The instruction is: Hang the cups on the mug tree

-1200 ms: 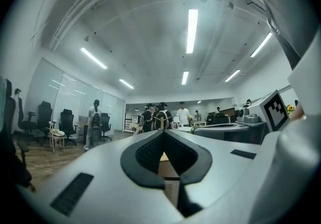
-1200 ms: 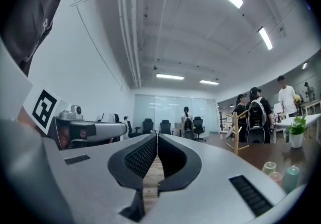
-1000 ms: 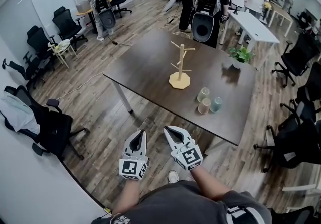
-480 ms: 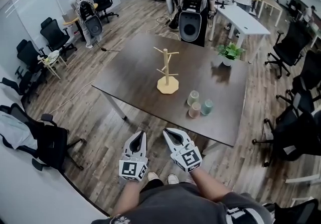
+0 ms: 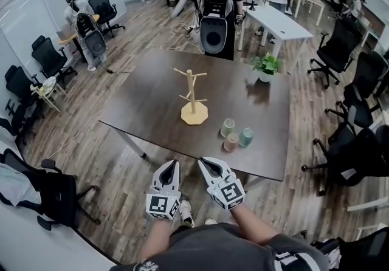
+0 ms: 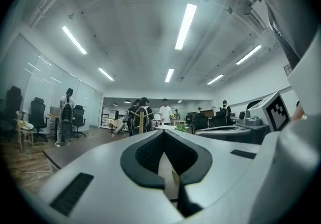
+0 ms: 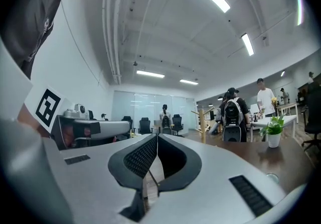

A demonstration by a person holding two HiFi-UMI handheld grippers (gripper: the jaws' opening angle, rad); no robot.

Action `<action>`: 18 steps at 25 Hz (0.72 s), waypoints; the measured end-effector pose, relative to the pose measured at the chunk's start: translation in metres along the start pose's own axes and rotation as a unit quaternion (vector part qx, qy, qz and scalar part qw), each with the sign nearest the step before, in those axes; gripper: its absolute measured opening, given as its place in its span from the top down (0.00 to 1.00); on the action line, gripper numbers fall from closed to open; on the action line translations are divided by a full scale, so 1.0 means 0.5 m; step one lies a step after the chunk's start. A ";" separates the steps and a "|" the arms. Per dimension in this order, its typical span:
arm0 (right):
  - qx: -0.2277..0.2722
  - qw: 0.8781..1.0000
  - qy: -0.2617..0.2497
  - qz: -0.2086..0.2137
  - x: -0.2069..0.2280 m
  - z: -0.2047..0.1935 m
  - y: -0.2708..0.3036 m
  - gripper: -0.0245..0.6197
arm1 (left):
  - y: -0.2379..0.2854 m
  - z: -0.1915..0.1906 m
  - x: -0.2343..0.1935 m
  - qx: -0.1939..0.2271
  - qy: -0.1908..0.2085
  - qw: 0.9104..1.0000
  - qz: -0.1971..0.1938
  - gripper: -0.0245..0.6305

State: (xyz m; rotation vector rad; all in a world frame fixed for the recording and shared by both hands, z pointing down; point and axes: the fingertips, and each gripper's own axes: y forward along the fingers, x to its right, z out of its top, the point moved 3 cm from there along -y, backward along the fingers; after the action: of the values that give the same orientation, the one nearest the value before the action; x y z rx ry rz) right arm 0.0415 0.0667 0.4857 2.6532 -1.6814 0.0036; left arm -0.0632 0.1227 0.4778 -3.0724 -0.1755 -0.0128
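Near the middle of the dark table, a wooden mug tree is seen standing upright on a pale, flat base. None of the cups is hung on it. Three cups are grouped closely together toward the table's near right side, well apart from the tree: a pale green cup, a tan cup and a teal cup. They appear to stand mouth up, though this is hard to confirm at such a small size. A potted plant is placed at the far right part of the table.

Short of the table's near edge, over the wooden floor, the left gripper and the right gripper are held side by side, apart from the table and from each other. The left jaws are shown pressed together at the tips with nothing between them, and the right jaws are likewise closed and empty. A black-and-white square marker is carried on each gripper's cube. White print on the person's grey shirt is too small to be read.

Beyond the table, people wearing backpacks are gathered near a white table, and black office chairs are set around the room.
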 end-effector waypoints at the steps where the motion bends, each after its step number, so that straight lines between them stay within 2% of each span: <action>1: -0.001 1.000 -0.001 -0.005 0.006 0.002 0.012 0.92 | 0.013 0.001 -0.012 0.002 -0.001 1.000 -0.005 0.95; 18: -0.015 0.997 -0.012 -0.076 0.028 0.012 0.188 0.92 | 0.131 0.000 -0.186 0.013 -0.021 0.996 -0.085 0.95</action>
State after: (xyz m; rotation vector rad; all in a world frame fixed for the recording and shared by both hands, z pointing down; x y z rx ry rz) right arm -0.0374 0.0142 0.4796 2.7603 -1.4696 -0.0530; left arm -0.1484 0.0471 0.4725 -3.0243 -0.4342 0.0449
